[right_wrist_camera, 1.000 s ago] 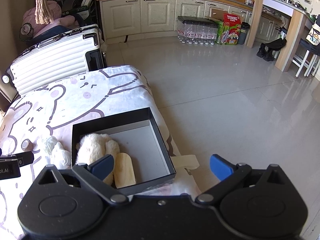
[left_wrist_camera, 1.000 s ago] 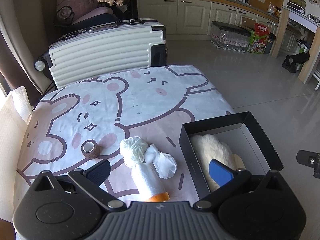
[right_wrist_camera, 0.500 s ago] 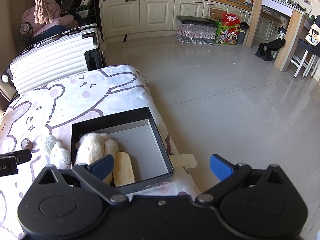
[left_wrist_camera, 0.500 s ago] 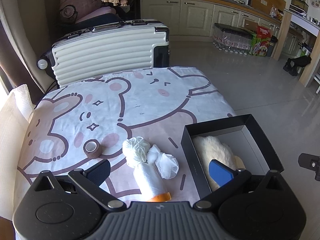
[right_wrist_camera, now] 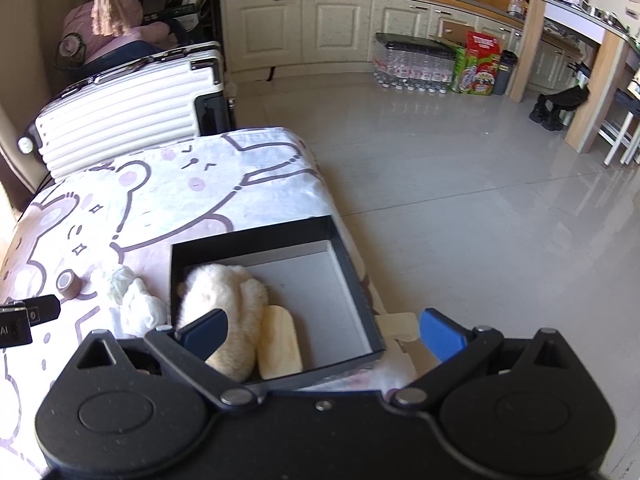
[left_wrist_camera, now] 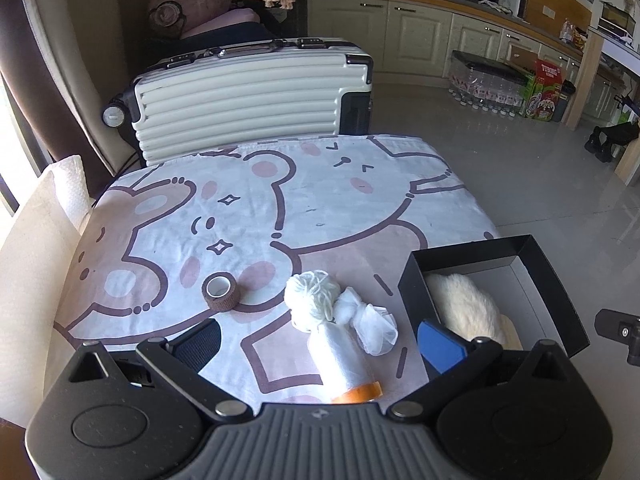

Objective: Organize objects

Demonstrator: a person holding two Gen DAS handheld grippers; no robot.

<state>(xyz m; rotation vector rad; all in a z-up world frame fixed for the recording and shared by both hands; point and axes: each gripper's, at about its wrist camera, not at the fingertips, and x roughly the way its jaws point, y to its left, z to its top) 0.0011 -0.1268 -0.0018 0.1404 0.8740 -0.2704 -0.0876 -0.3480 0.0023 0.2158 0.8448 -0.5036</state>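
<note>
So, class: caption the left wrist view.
Open left tongs over plastic roll, yarn and tape beside black box.

Left claw (left_wrist_camera: 320, 346) and right claw (right_wrist_camera: 320, 334) gape, empty.

the left tool (left_wrist_camera: 320, 344) hangs with its fingers spread wide; between them lies a white roll with an orange end (left_wrist_camera: 344, 364), and just ahead a yarn ball (left_wrist_camera: 314, 298) and a knotted white bag (left_wrist_camera: 370, 320) block the straight path. ahead to its left only a brown tape roll (left_wrist_camera: 220, 293) stands on the bear-print cover (left_wrist_camera: 280, 200), bare beyond. under the right tool (right_wrist_camera: 322, 334) the black box (right_wrist_camera: 352, 268) holds a fluffy toy (right_wrist_camera: 228, 296) and a pale block (right_wrist_camera: 280, 342) on its left, free floor on its right.
</note>
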